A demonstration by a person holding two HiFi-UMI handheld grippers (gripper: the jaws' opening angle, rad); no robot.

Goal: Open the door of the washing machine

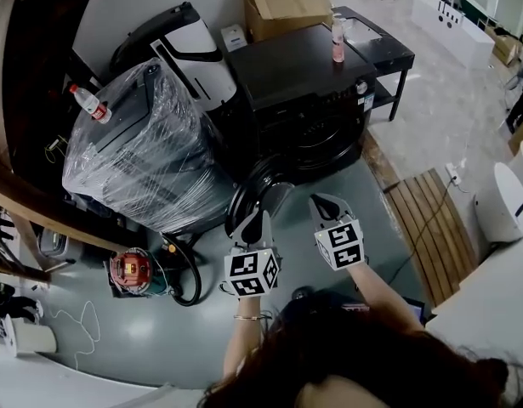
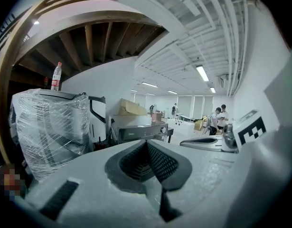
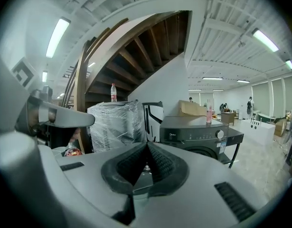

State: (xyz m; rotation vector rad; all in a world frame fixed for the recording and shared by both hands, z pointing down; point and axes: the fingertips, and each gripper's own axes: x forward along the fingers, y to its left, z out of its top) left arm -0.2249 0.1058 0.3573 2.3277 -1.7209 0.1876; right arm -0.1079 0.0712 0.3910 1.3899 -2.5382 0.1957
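The black front-loading washing machine (image 1: 304,75) stands ahead of me, and shows in the left gripper view (image 2: 136,128) and the right gripper view (image 3: 198,129). Its round door (image 1: 259,195) hangs swung out to the left of the dark drum opening (image 1: 325,147). My left gripper (image 1: 253,222) is just in front of the door's lower edge, jaws shut (image 2: 146,144) with nothing between them. My right gripper (image 1: 323,202) is beside it on the right, in front of the machine, apart from it, also shut (image 3: 146,146) and empty.
A plastic-wrapped appliance (image 1: 146,155) with a water bottle (image 1: 89,102) on top stands left of the washer. A pink bottle (image 1: 338,41) stands on the washer. A cardboard box (image 1: 282,7) and a black side table (image 1: 380,49) are behind; wooden slats (image 1: 431,223) lie right.
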